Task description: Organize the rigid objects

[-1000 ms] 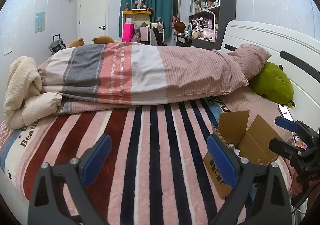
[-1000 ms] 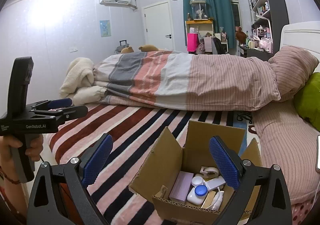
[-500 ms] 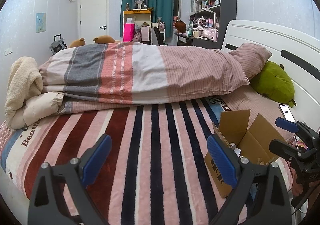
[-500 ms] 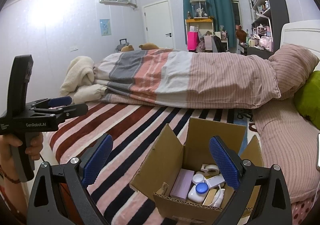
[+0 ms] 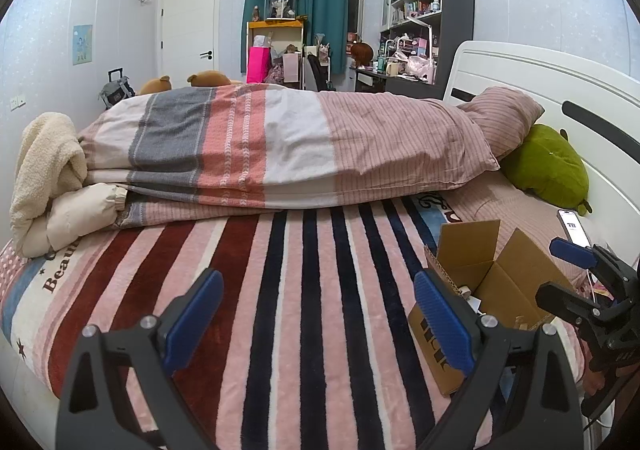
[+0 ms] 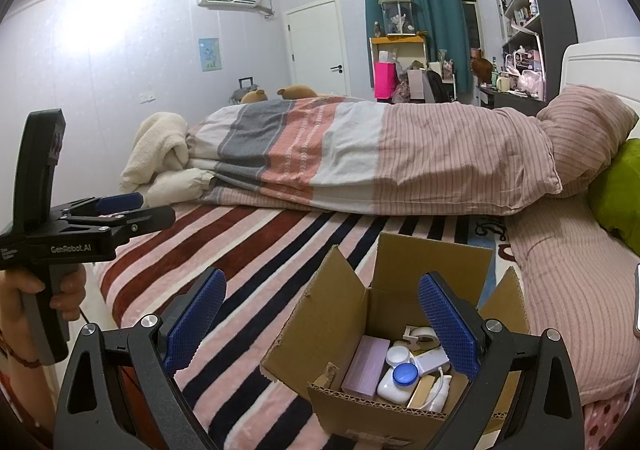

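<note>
An open cardboard box (image 6: 432, 270) stands on the striped bed, also in the left wrist view (image 5: 492, 270) at the right. Inside lie a lilac box (image 6: 366, 366), a white case with a blue lid (image 6: 400, 378), a tape roll (image 6: 422, 334) and other small white items. My right gripper (image 6: 322, 320) is open and empty, just above the box's near side. My left gripper (image 5: 318, 316) is open and empty over the blanket, left of the box; it also shows in the right wrist view (image 6: 136, 210).
A folded striped duvet (image 5: 288, 146) lies across the bed behind. A green cushion (image 5: 548, 166) and a phone (image 5: 574, 228) sit by the white headboard (image 5: 560, 90). A cream fleece (image 5: 44, 166) lies at the left edge. Striped blanket (image 5: 312, 290) stretches between.
The right gripper has come slightly closer to and over the box. The left gripper has drifted slightly; both stay open.
</note>
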Demonstrator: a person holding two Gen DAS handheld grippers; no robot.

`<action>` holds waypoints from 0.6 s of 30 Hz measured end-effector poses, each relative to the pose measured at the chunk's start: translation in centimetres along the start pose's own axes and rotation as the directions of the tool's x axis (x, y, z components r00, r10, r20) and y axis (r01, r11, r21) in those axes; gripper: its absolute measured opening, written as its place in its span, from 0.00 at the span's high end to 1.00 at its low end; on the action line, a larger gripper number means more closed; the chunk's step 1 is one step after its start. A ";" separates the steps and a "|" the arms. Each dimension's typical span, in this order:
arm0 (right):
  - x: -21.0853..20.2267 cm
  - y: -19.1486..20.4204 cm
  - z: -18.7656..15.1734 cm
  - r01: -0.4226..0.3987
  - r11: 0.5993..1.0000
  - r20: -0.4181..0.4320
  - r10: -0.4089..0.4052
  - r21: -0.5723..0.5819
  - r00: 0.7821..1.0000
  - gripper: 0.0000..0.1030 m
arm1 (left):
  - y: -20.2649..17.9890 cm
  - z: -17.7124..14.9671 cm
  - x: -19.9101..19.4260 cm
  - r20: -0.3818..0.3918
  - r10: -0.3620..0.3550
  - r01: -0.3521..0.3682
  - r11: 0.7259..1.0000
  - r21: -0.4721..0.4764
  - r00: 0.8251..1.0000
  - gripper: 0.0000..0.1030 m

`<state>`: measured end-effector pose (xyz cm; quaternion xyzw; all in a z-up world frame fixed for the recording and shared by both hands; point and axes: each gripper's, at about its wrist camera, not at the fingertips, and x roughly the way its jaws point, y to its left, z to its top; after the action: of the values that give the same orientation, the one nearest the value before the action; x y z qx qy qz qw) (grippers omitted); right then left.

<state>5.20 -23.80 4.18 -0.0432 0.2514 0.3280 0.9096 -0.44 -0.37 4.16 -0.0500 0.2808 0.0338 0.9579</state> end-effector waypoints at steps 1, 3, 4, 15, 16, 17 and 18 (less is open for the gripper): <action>0.0 0.1 0.0 0.002 1.000 0.000 -0.002 0.001 1.000 0.06 | 0.0 0.0 0.0 0.000 0.000 0.000 1.000 0.000 1.000 0.08; 0.0 0.2 0.0 0.002 1.000 0.001 -0.002 0.002 1.000 0.06 | 0.1 0.0 0.0 -0.001 0.000 0.000 1.000 0.001 1.000 0.07; 0.0 0.2 0.0 0.000 1.000 0.000 0.000 0.000 1.000 0.06 | 0.0 0.0 0.0 -0.001 0.001 -0.001 1.000 0.001 1.000 0.08; 0.0 0.1 0.0 -0.001 1.000 -0.002 0.001 0.000 1.000 0.06 | -0.1 0.0 0.0 -0.001 0.002 -0.002 1.000 0.002 1.000 0.07; 0.0 0.1 0.0 -0.001 1.000 -0.001 0.001 0.000 1.000 0.06 | 0.0 0.0 0.0 -0.001 0.002 -0.002 1.000 0.002 1.000 0.07; 0.0 0.1 0.0 -0.001 1.000 -0.002 0.001 0.000 1.000 0.06 | -0.1 0.0 0.0 -0.001 0.001 -0.001 1.000 0.001 1.000 0.07; 0.0 0.1 0.0 -0.002 1.000 -0.002 0.002 0.001 1.000 0.06 | -0.1 0.0 0.0 -0.001 0.001 -0.001 1.000 0.001 1.000 0.07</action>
<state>5.13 -23.77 4.21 -0.0429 0.2527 0.3286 0.9090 -0.42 -0.43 4.18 -0.0493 0.2816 0.0340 0.9577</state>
